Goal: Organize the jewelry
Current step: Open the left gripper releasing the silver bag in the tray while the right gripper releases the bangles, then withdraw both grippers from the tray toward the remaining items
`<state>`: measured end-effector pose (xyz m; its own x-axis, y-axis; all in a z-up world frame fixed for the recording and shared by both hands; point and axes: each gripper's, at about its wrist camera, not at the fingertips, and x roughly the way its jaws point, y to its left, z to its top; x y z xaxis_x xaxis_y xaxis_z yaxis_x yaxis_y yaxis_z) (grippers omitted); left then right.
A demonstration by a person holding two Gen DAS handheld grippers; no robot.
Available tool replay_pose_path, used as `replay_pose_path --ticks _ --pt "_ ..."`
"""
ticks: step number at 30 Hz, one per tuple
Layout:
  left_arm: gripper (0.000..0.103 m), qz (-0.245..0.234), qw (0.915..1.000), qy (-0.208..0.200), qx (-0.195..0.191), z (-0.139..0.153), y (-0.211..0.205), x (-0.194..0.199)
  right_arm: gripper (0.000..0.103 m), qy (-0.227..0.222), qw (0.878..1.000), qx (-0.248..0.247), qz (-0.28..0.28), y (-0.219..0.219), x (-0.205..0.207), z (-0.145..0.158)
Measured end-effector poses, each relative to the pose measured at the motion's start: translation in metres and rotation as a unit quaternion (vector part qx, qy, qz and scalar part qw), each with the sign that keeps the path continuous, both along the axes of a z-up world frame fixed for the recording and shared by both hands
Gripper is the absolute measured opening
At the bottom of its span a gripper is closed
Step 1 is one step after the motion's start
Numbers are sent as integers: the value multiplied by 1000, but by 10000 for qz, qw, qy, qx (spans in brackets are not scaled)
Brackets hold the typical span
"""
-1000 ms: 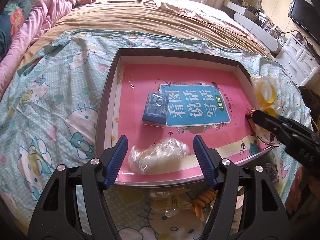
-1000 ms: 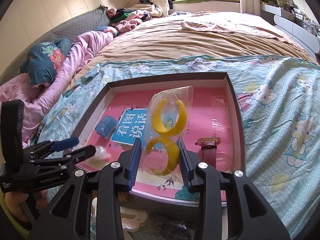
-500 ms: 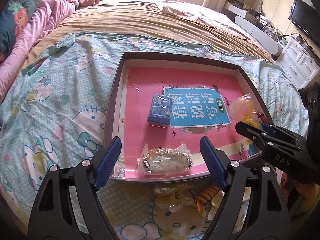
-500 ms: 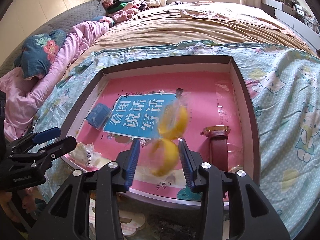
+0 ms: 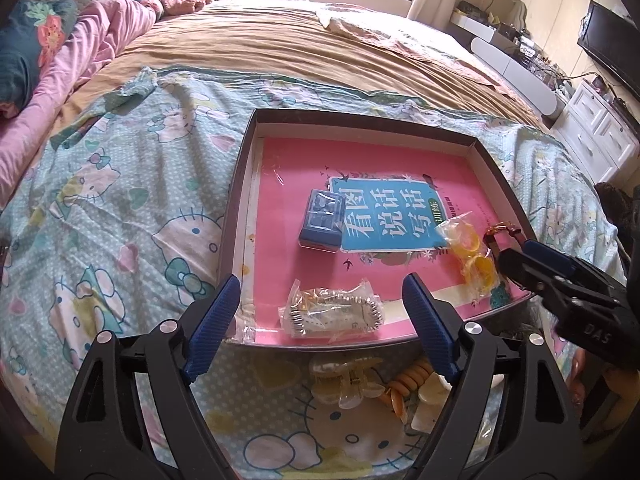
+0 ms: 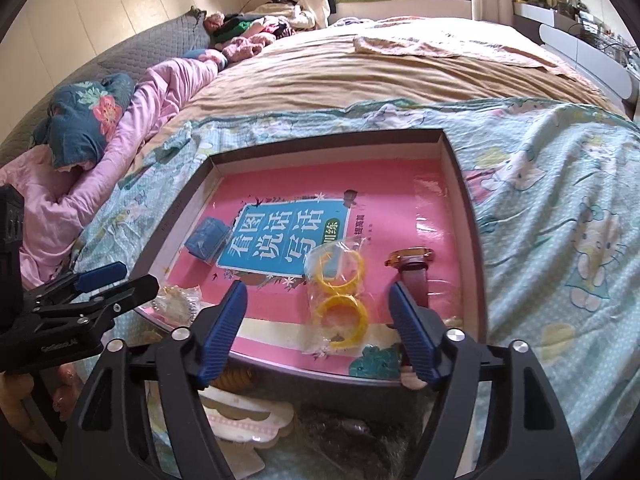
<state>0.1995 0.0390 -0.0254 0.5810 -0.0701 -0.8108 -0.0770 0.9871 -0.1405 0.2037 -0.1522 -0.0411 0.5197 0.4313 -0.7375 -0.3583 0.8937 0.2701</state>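
Observation:
A dark-rimmed box [image 5: 236,216] with a pink bottom lies on the bed. In it lie a bagged pearl piece [image 5: 334,312], a blue case [image 5: 322,220], a bag of yellow bangles [image 6: 338,296] and a red-strapped watch [image 6: 414,268]. My left gripper [image 5: 320,316] is open and empty, just short of the pearl bag. My right gripper [image 6: 320,328] is open and empty, just short of the bangle bag, which also shows in the left wrist view [image 5: 472,252].
A clear hair claw [image 5: 348,380], an orange coil tie [image 5: 408,388] and pale clips lie on the Hello Kitty sheet [image 5: 120,208] in front of the box. A pink quilt [image 6: 152,100] lies at the left. White drawers [image 5: 596,136] stand at the right.
My right gripper opened and let the bangle bag drop into the box. My left gripper widened and drew back from the pearl bag, which now lies flat by the front rim.

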Motion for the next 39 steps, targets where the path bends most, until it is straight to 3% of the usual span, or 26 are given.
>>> replay_pose_path --ticks 5,12,19,22,39 --pt "84 26 10000 -55 5 4 0 -4 83 -114 9999 100 -64 -8 -8 10" --pt "91 79 9999 -142 7 12 0 -12 84 -243 9995 183 -116 -16 -17 24" --pt "93 135 9996 -242 -3 21 1 -20 85 -351 9990 223 -139 -22 -26 34" --pt "93 143 9995 -289 -1 25 1 -23 94 -408 9987 243 -155 -24 -30 38" --pt "93 170 9985 -527 -8 42 -4 -50 95 -741 9967 309 -118 -34 -57 63"
